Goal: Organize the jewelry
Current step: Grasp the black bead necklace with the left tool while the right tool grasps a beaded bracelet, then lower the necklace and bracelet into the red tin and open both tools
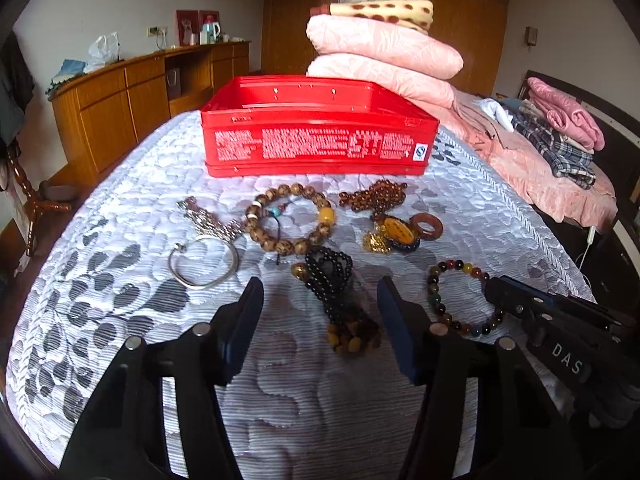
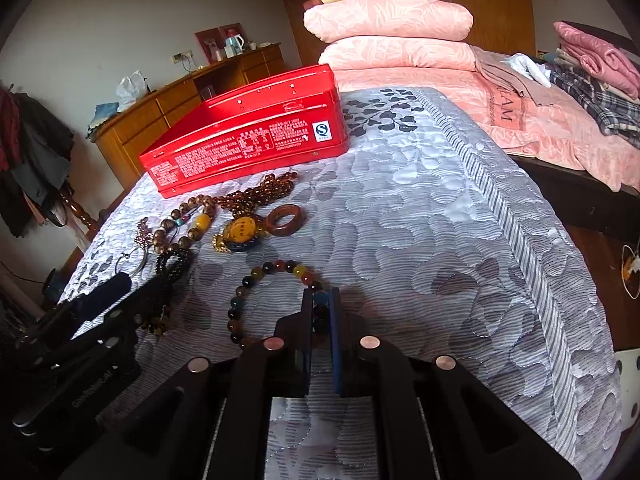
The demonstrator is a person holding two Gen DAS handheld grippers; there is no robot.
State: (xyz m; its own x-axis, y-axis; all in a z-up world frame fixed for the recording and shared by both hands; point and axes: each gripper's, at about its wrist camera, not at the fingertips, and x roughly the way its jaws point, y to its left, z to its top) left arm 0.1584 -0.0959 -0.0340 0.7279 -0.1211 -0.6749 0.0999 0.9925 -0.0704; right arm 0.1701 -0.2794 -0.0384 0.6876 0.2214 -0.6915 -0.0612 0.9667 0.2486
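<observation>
Partly hidden between your right gripper's (image 2: 320,300) closed pads, the multicoloured bead bracelet (image 2: 256,276) lies well in front of the red tin (image 2: 248,136). Your left gripper (image 1: 320,292) stands open astride the black bead strand (image 1: 332,276), its tassel end blurred.

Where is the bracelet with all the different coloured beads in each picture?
Left wrist view: the multicoloured bead bracelet lies lower right, just right of the left gripper, with the right gripper at its right side.
Right wrist view: it sits at centre, and the right gripper is shut on its near-right side.
Shared landmark: the red tin box behind the jewelry.
</observation>
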